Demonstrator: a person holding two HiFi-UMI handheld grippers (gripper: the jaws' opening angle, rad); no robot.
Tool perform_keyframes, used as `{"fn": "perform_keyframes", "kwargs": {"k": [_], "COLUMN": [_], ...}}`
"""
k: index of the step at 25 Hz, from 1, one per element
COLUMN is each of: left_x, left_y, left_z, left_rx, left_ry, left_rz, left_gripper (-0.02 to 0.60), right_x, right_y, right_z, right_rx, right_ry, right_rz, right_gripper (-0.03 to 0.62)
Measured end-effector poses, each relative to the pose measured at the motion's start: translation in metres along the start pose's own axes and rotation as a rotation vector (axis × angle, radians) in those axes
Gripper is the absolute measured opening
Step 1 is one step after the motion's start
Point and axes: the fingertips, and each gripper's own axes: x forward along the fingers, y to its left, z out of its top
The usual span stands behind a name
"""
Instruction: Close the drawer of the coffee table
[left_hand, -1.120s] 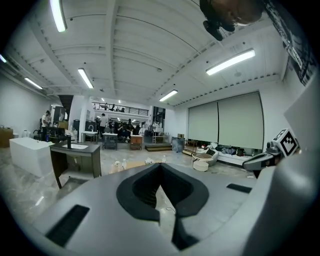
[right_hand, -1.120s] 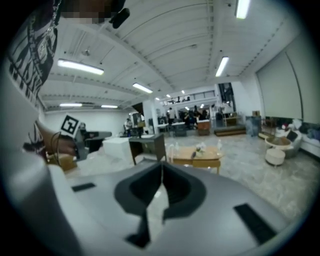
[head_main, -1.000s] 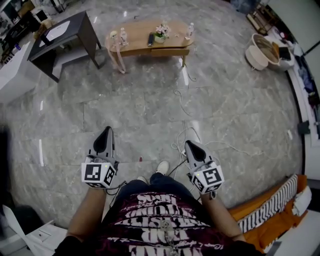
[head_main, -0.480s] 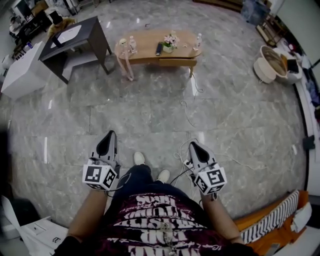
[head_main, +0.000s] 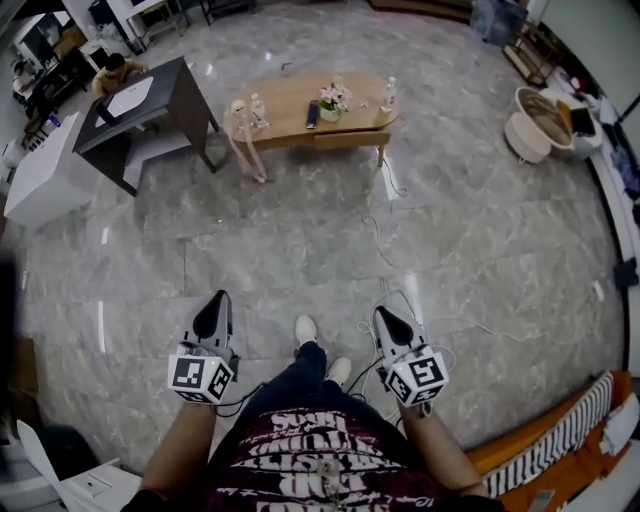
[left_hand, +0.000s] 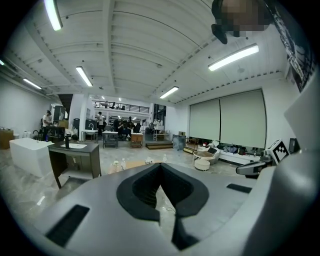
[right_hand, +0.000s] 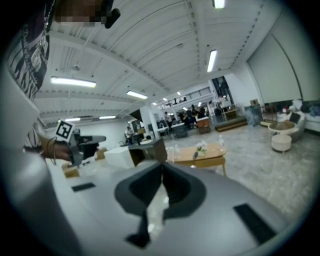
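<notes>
The oval wooden coffee table (head_main: 300, 105) stands far ahead across the marble floor, carrying small bottles, a flower pot and a dark remote. Its drawer (head_main: 347, 140) juts out a little under the right front edge. Both grippers are held low in front of the person, well short of the table. My left gripper (head_main: 217, 298) is shut with nothing in it, and so is my right gripper (head_main: 380, 314). In the left gripper view the table (left_hand: 131, 164) shows small beyond the shut left gripper (left_hand: 160, 167). In the right gripper view the table (right_hand: 199, 154) and drawer (right_hand: 209, 161) lie beyond the shut right gripper (right_hand: 161, 168).
A dark desk (head_main: 150, 100) and a white cabinet (head_main: 45, 165) stand left of the table. A round basket chair (head_main: 535, 122) sits at the far right. Cables (head_main: 385, 235) trail over the floor between me and the table. An orange striped sofa (head_main: 560, 445) is at the lower right.
The person has stepped forward, one shoe now ahead between the grippers, and the coffee table sits lower in the head view. Both grippers stay shut and empty.
</notes>
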Motion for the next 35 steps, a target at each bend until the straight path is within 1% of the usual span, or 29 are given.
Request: {"fn": "perform_keyframes", "kwargs": {"k": [4,7,11,13,17,20,24,26,29,33,35], "left_x": [0.025,0.050,0.087,0.105,0.133,0.149,0.163,0.169,0.183,0.197,0.208], "left_y": [0.005,0.015,0.038,0.049,0.061,0.070,0.081,0.084,0.091,0.098,0.098], "left_z": [-0.001,0.002,0.010,0.019,0.037,0.035,0.028,0.023,0.011,0.004,0.003], "left_rx": [-0.010,-0.028,-0.050,-0.057,-0.087,-0.083,-0.105,-0.113,-0.119,-0.106,-0.105], "left_ry": [-0.001,-0.006,-0.009,-0.029,-0.089,-0.093,-0.084,-0.078,-0.044,-0.013,0.004], "left_rz": [-0.034,-0.046,-0.033,-0.040,-0.105,-0.142,-0.141,-0.141,-0.128,-0.109,-0.093], "left_gripper": [0.021,0.021,0.021,0.021,0.021,0.021,0.021,0.021,0.021,0.021,0.021], "right_x": [0.018,0.035,0.058,0.071,0.098,0.115,0.124,0.129,0.144,0.165,0.170], "right_y": [-0.005,-0.006,-0.011,-0.015,-0.016,-0.009,-0.003,-0.014,-0.030,-0.038,-0.049], "right_z": [0.005,0.024,0.050,0.065,0.095,0.106,0.105,0.107,0.111,0.110,0.111], "right_rx": [-0.006,-0.040,-0.087,-0.107,-0.143,-0.163,-0.195,-0.187,-0.167,-0.169,-0.162], "right_ry": [0.025,0.028,0.033,0.031,0.013,0.005,0.040,0.040,0.031,0.041,0.046], "right_rz": [-0.016,-0.021,-0.036,-0.050,-0.077,-0.084,-0.070,-0.087,-0.103,-0.069,-0.059], "right_gripper": [0.035,0.035,0.035,0.035,0.035,0.035,0.035,0.035,0.035,0.035,0.035]}}
